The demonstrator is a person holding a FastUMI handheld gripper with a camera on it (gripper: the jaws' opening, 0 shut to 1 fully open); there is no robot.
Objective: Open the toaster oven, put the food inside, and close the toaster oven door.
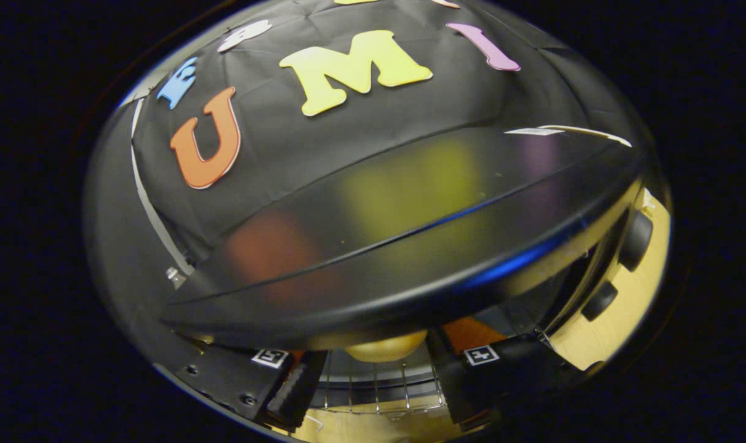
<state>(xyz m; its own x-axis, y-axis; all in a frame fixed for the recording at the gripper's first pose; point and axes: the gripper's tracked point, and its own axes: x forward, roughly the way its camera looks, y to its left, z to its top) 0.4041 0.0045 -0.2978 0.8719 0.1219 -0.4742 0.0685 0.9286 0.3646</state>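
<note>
A pale wooden tabletop [647, 237] carries the toaster oven [410, 246], whose black glossy top and rounded front edge rise above the gripper [376, 384] with its fingers spread apart. Bare wood shows beside the oven's knob side and again low down between the fingers. Inside the oven, a wire rack [379, 387] bears a yellowish rounded food item [385, 347], just ahead of the fingers.

The toaster oven [404, 246] has a glossy black top; its rack [379, 387] is bare metal wire; the wall cloth [274, 147] looks matt.
</note>
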